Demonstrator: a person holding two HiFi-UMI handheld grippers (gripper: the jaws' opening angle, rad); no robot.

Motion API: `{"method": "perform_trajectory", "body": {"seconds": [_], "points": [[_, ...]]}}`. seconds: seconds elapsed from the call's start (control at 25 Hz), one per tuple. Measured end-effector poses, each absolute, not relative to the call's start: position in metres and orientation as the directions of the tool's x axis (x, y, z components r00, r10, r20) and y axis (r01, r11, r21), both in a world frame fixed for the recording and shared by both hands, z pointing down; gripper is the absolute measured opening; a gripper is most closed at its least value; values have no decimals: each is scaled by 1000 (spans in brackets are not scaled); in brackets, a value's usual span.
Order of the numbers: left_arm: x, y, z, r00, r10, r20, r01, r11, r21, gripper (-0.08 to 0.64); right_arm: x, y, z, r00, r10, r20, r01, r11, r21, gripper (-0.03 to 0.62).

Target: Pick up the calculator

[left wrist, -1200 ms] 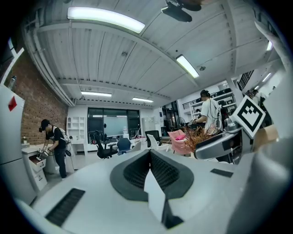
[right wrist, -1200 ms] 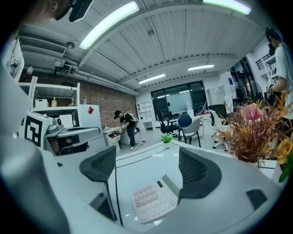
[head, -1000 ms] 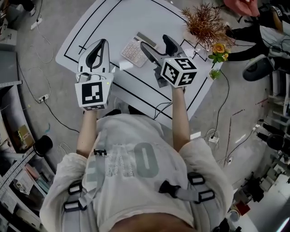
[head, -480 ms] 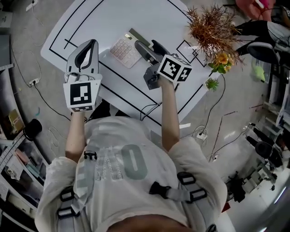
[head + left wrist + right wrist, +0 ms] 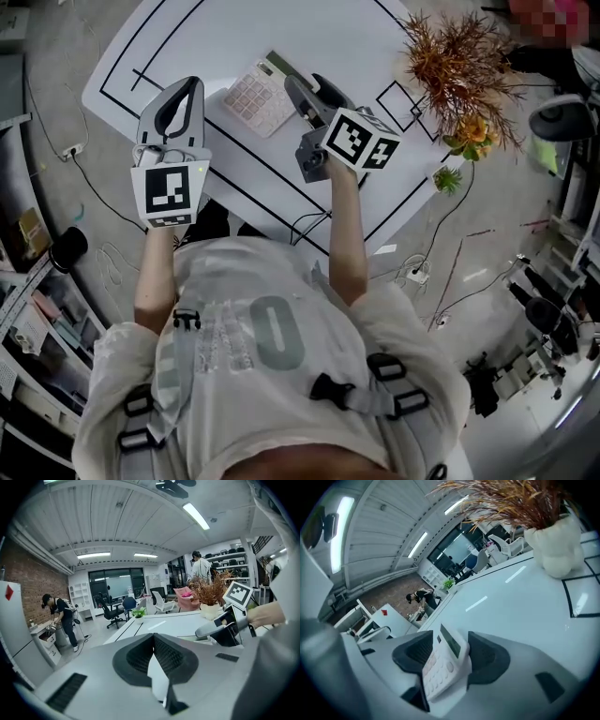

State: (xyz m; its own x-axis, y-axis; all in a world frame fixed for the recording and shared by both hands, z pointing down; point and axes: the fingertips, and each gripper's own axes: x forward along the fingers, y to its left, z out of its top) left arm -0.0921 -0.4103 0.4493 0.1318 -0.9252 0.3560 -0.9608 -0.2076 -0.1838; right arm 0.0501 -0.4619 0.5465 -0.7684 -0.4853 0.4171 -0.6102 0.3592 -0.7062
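A white calculator (image 5: 253, 97) with pale keys lies flat on the white table (image 5: 281, 37). My right gripper (image 5: 306, 84) reaches its right end. In the right gripper view the calculator (image 5: 440, 667) sits between the two dark pads, and my right gripper (image 5: 447, 646) is closing on it. The calculator's corner is close against one pad, while a gap shows at the other. My left gripper (image 5: 191, 87) hovers over the table left of the calculator, its fingertips together and nothing in them. The left gripper view shows my left gripper (image 5: 152, 637) with its pads meeting at the tip.
Black tape lines (image 5: 159, 37) mark rectangles on the table. A dried brown plant (image 5: 459, 66) in a white pot (image 5: 555, 545) stands at the table's right corner, with a small yellow flower (image 5: 459, 127) beside it. Cables (image 5: 441, 272) lie on the floor.
Both grippers have come down toward the table. The right gripper rolled, reached the calculator's right end and narrowed its jaws around it. The left gripper stayed shut.
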Motion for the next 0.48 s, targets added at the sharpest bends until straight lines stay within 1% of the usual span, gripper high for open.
{"method": "perform_trajectory", "body": {"seconds": [0.12,0.16,0.28,0.36,0.48], "points": [[-81,-417,451,136,-924,358,-961,-211,-181,20,55,-460,557,-725,-459,513,-686,429,-587,128],[-77,-419,452,138,-923,359,-960,-213,-180,20,56,-459,559,-712,-453,537,-702,450,-552,103],[-74,-418,450,145,-922,360,-959,-220,-177,20,54,-456,559,-703,-439,559,-710,480,-516,113],[-77,-415,450,145,-921,361,-959,-221,-177,20,52,-454,557,-713,-437,549,-701,477,-530,110],[-81,-409,452,141,-921,364,-959,-218,-180,20,51,-451,556,-736,-437,516,-676,464,-572,91]]}}
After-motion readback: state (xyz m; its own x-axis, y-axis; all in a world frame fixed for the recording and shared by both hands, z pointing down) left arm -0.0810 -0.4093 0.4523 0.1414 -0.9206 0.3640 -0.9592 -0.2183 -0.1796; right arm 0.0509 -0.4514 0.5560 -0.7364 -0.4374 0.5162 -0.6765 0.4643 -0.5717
